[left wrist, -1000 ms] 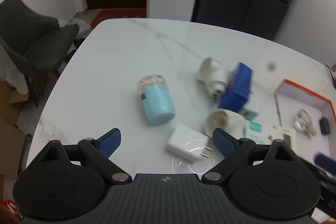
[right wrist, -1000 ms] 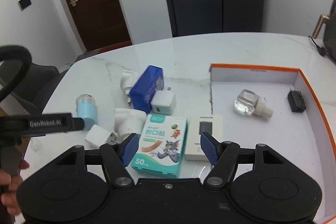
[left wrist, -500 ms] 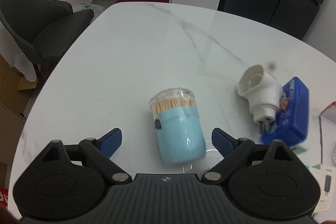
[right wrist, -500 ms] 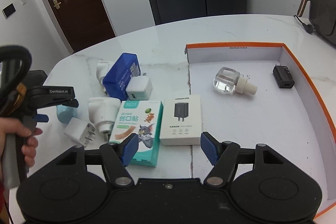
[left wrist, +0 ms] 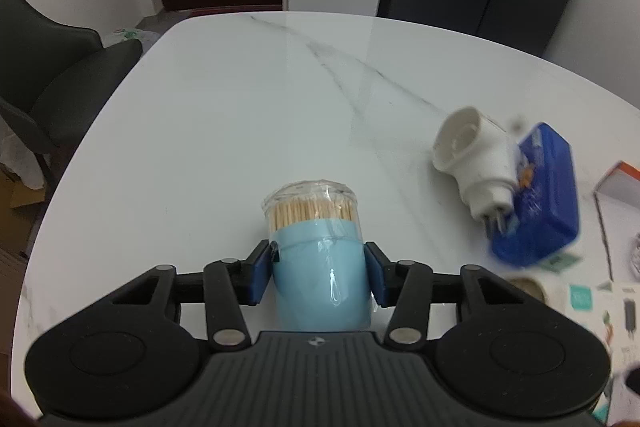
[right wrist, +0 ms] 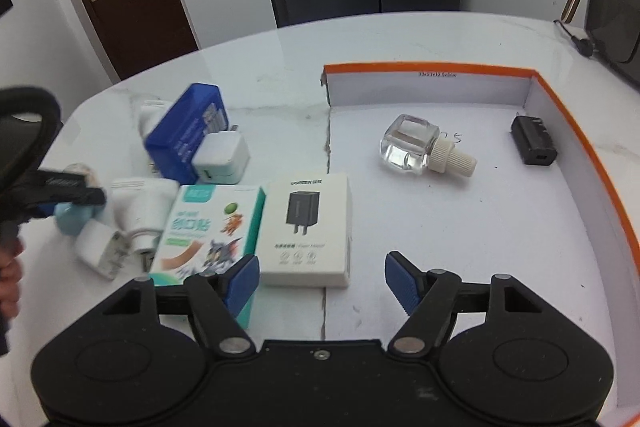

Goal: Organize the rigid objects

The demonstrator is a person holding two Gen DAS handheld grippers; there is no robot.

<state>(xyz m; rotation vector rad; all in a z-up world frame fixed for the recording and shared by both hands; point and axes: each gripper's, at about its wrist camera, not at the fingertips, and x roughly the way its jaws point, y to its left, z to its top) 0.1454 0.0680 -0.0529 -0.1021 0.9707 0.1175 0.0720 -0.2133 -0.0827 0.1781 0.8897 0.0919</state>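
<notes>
The left gripper [left wrist: 318, 277] was closed on the light-blue toothpick jar [left wrist: 320, 263], its blue pads [left wrist: 258, 273] pressed against both sides of the jar's body at the lower centre of the left wrist view. The jar lay on the white marble table [left wrist: 224, 131], its clear cap full of toothpicks pointed away from the camera. A white plug adapter [left wrist: 472, 163] was seen at the right of that view, touching a blue box [left wrist: 540, 203].

The right gripper [right wrist: 322, 277] was being opened, its jaws wide apart with nothing pressed between them. The white charger box [right wrist: 306, 227] was found just beyond the gap, toward the left pad, beside a green bandage box [right wrist: 208, 231]. An orange-rimmed tray [right wrist: 568, 107] filled the right of the right wrist view, with a clear glass bottle [right wrist: 412, 145] and a small black charger [right wrist: 534, 145] lying well apart inside it.
</notes>
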